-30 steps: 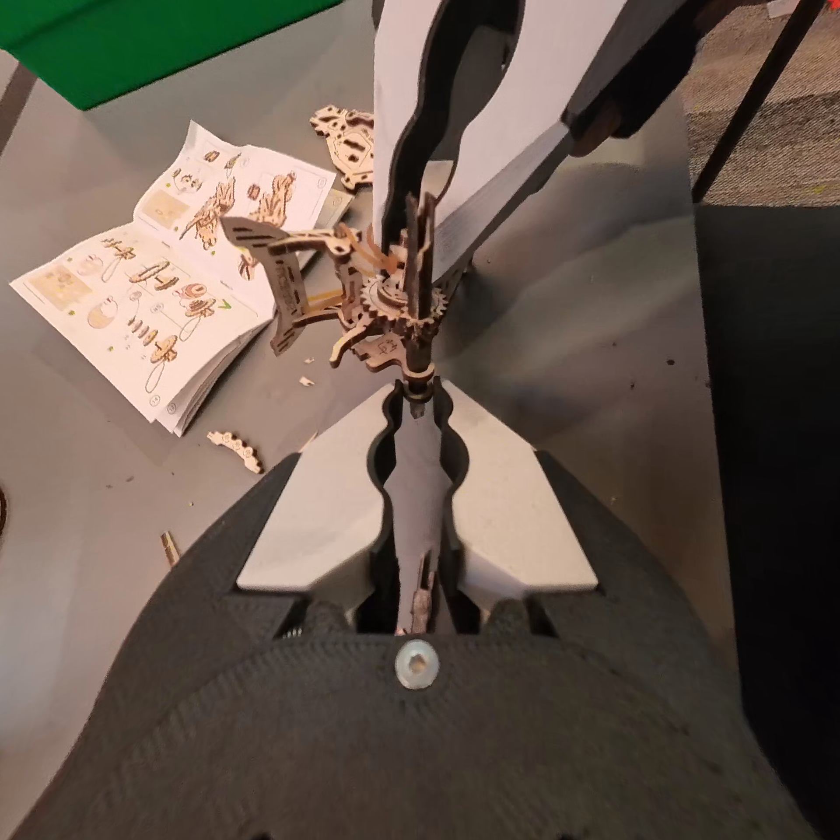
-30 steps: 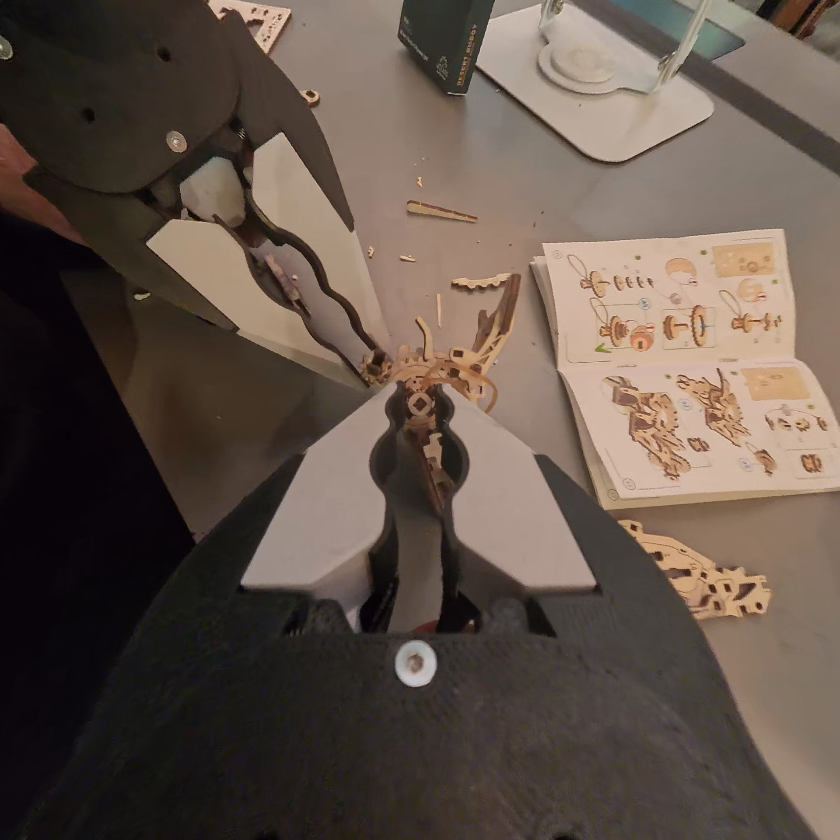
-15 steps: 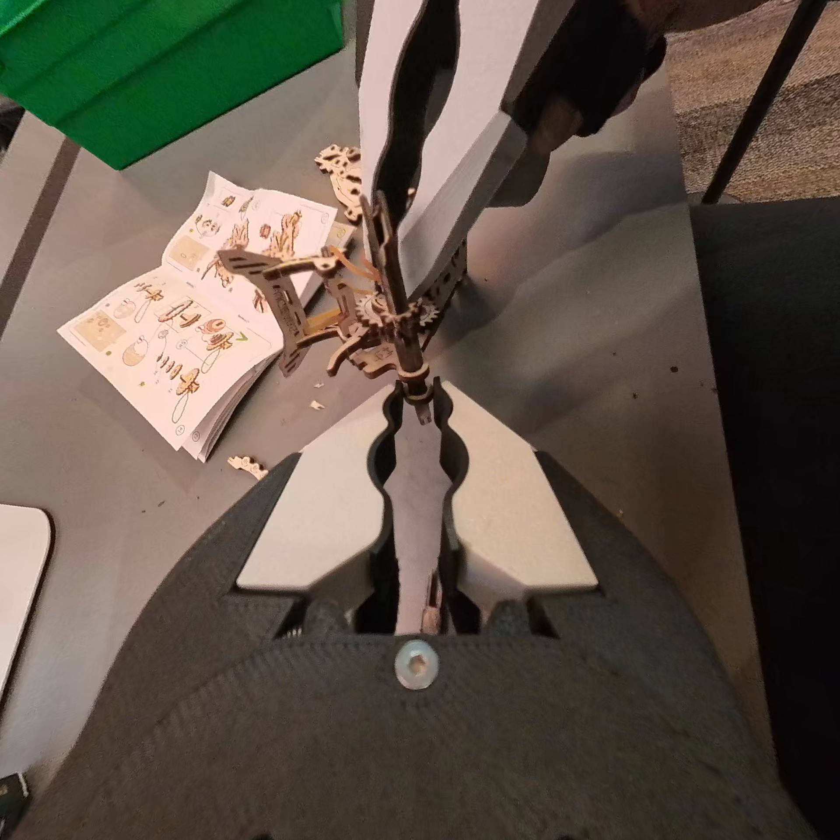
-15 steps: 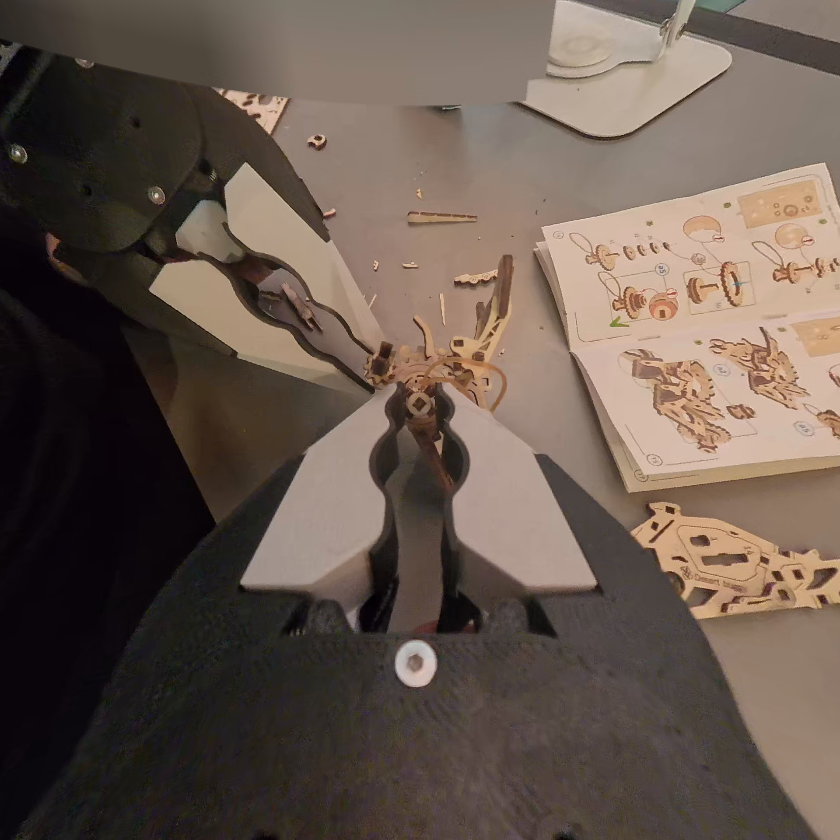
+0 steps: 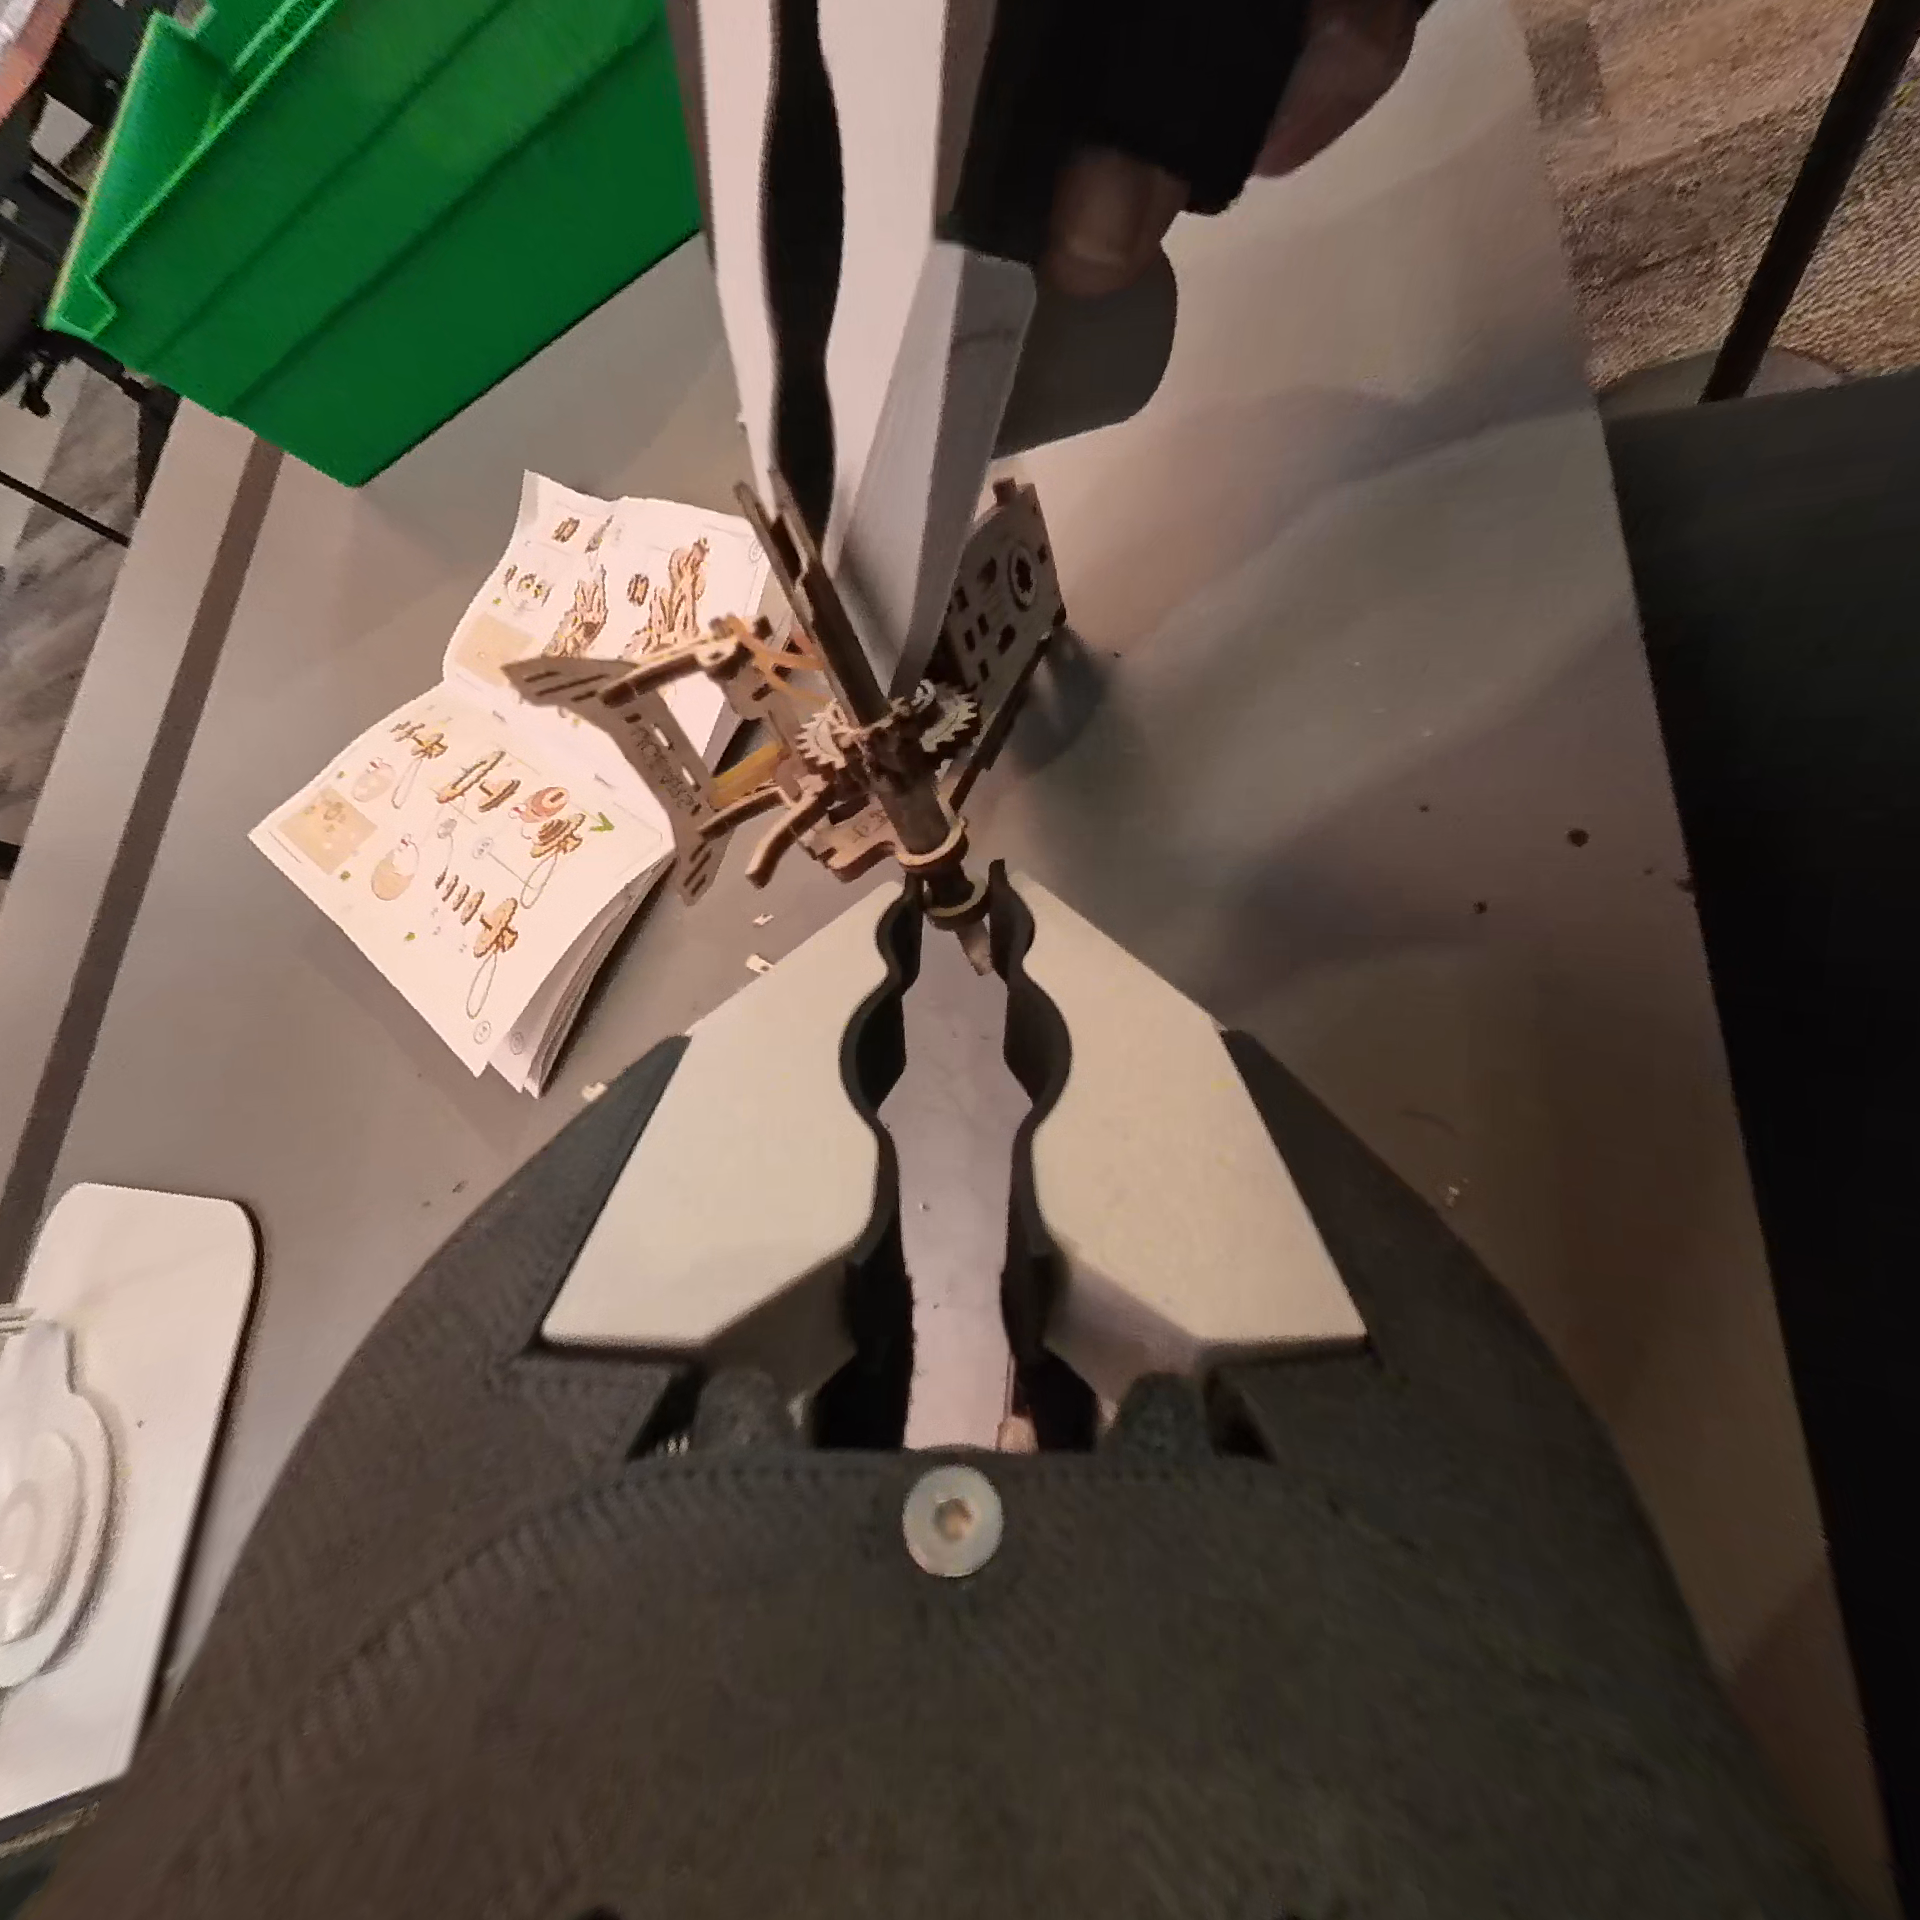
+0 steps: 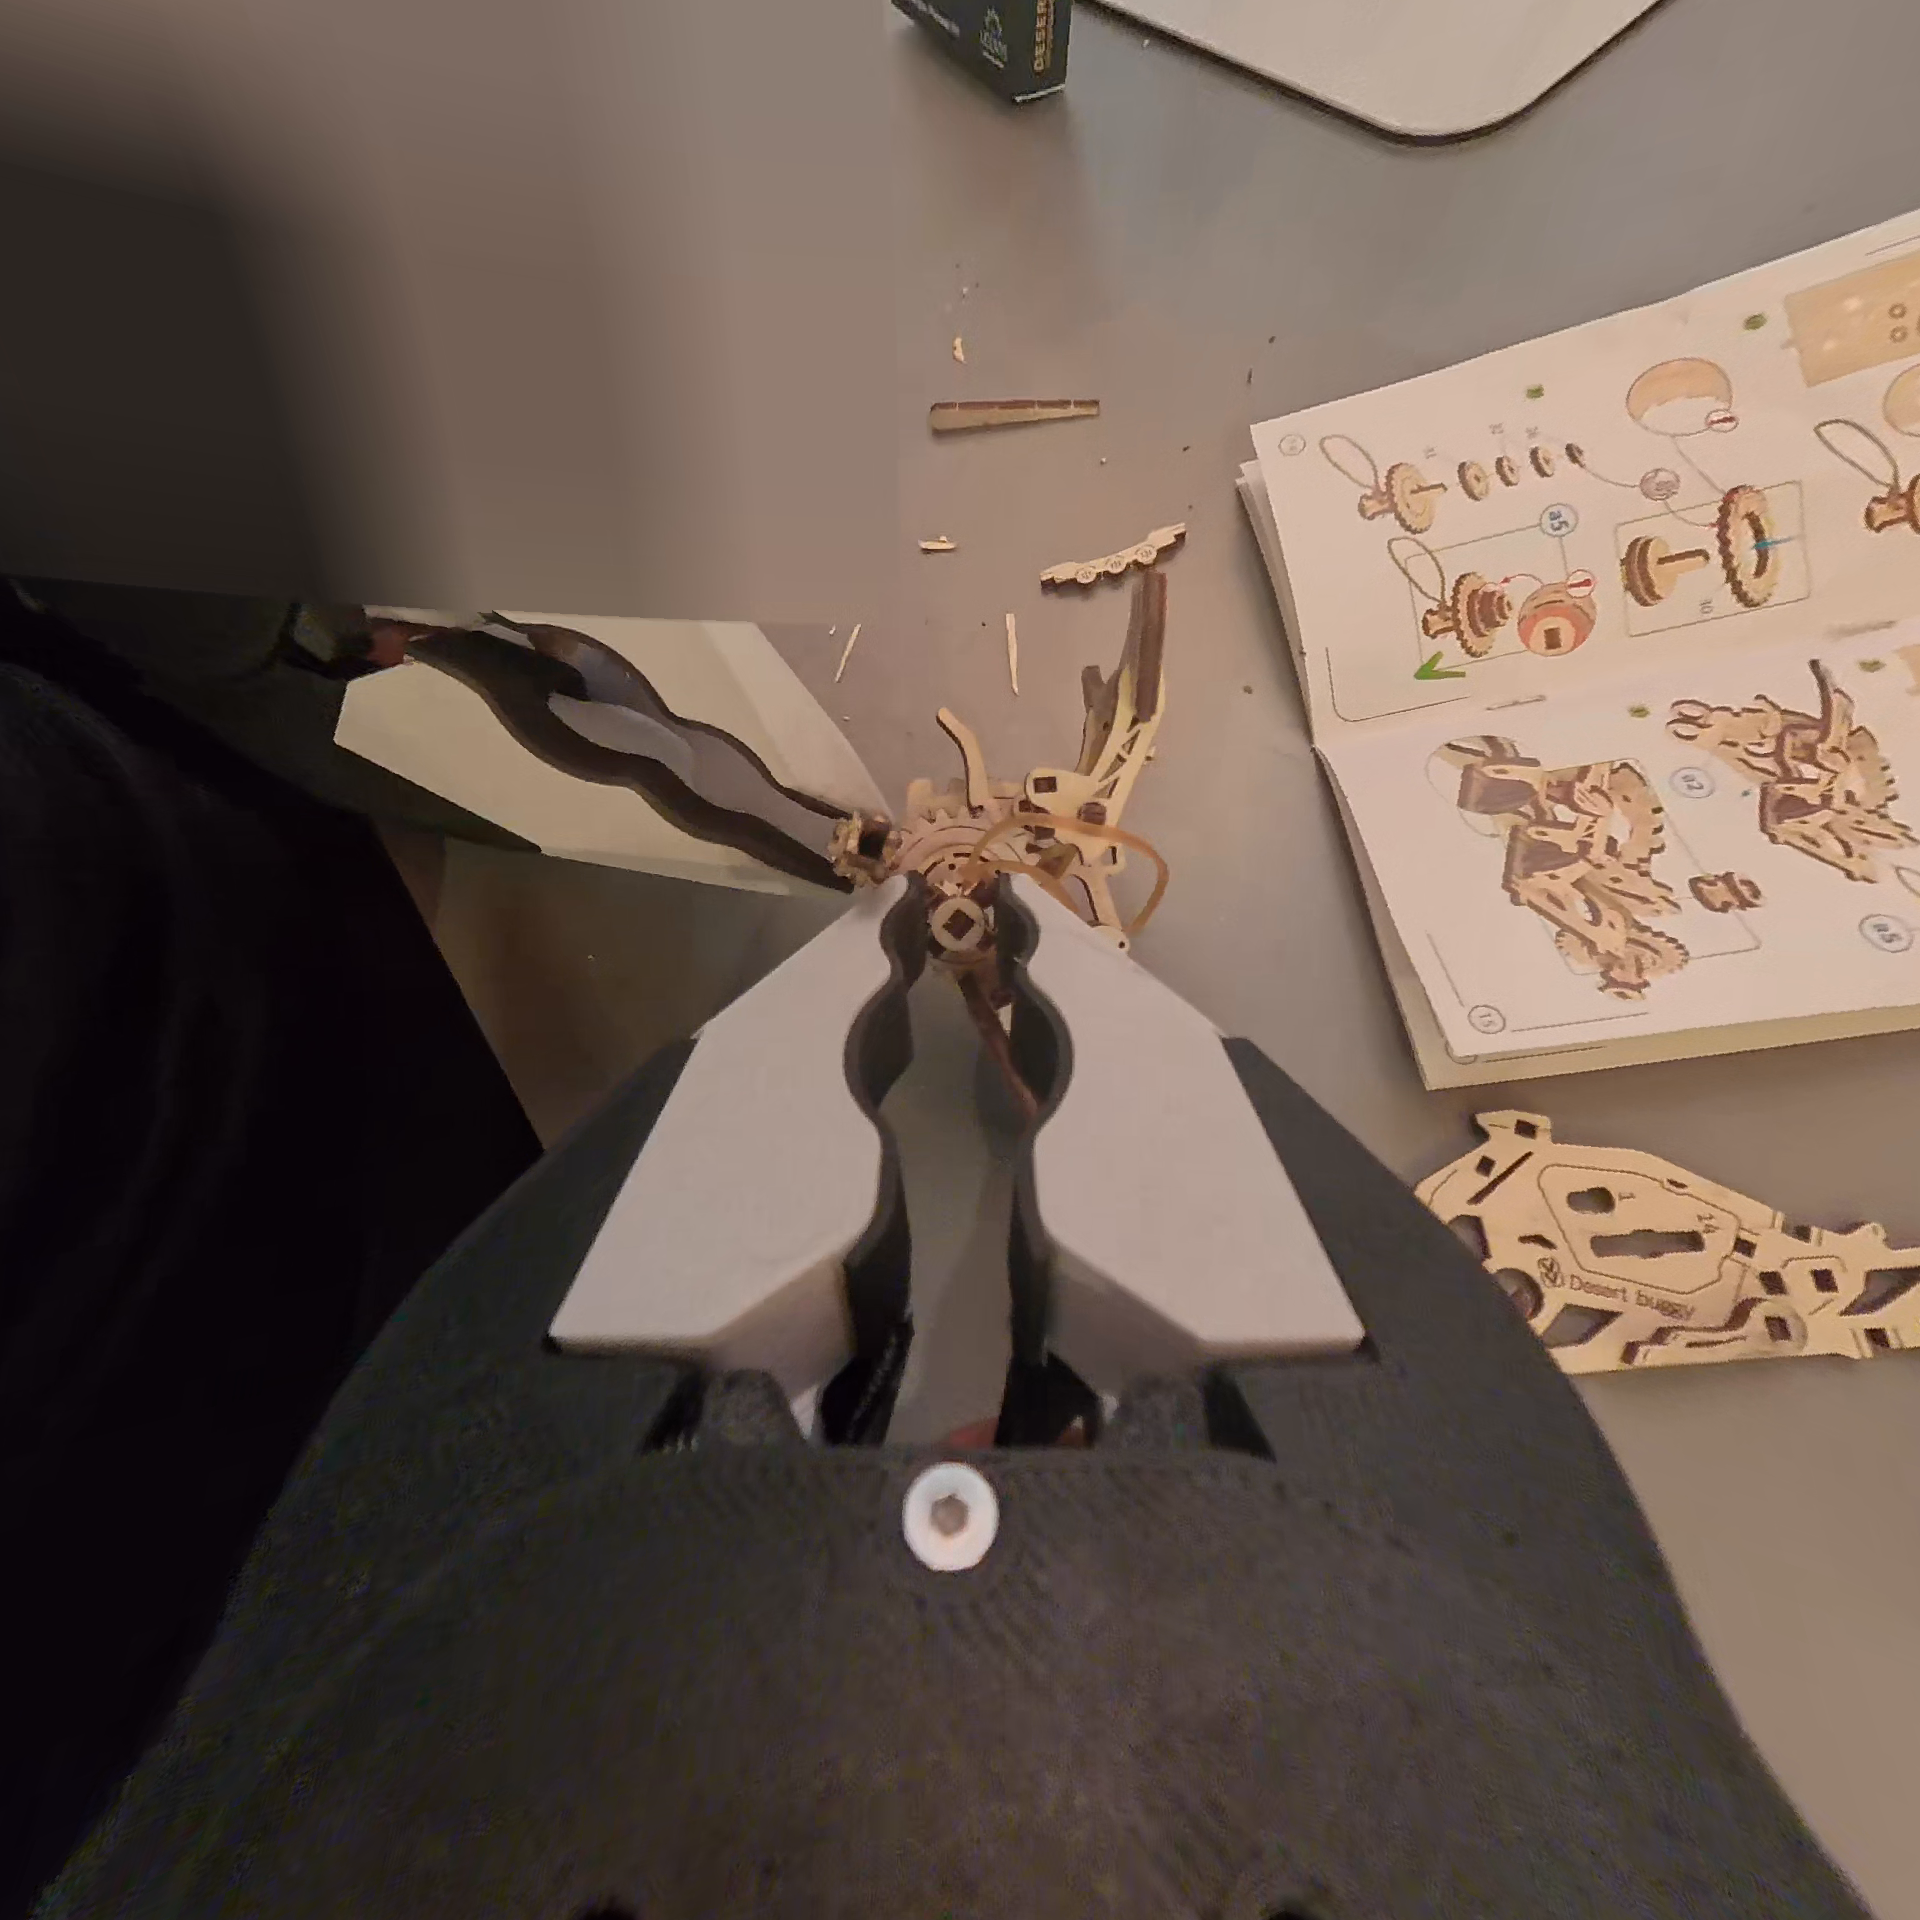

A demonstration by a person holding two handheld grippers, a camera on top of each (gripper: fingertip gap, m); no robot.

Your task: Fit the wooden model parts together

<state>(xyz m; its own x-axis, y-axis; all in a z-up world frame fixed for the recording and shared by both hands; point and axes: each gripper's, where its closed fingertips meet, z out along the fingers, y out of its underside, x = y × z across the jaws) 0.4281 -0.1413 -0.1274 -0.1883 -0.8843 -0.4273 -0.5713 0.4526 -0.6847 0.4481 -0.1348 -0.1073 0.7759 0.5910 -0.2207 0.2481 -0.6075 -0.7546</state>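
A half-built wooden model (image 5: pixel 727 727) with small gears, a rubber band and a dark side plate hangs above the grey table (image 5: pixel 1299 675), held between both grippers. My left gripper (image 5: pixel 954 914) is shut on the model's axle end. My right gripper (image 5: pixel 847 634) comes down from above and is shut on a flat upright part of the model. In the right wrist view my right gripper (image 6: pixel 961 920) grips the model (image 6: pixel 1039 821) at a square-holed hub. There the left gripper (image 6: pixel 857 847) pinches the model's end from the left.
An open instruction booklet (image 5: pixel 499 810) (image 6: pixel 1610 675) lies beside the model. A cut-out wooden sheet (image 6: pixel 1662 1278), a loose strip (image 6: pixel 1013 416), a curved piece (image 6: pixel 1112 561) and splinters lie on the table. A green bin (image 5: pixel 364 208), a dark box (image 6: pixel 997 52) and a white base plate (image 5: pixel 125 1351) stand farther off. Only a small space, under 4 cm, lies between the two pairs of fingers.
Both grippers kept their hold and turned the model. The right gripper now stands more upright in the left view. The left gripper lies flatter in the right view. The dark side plate has come into sight.
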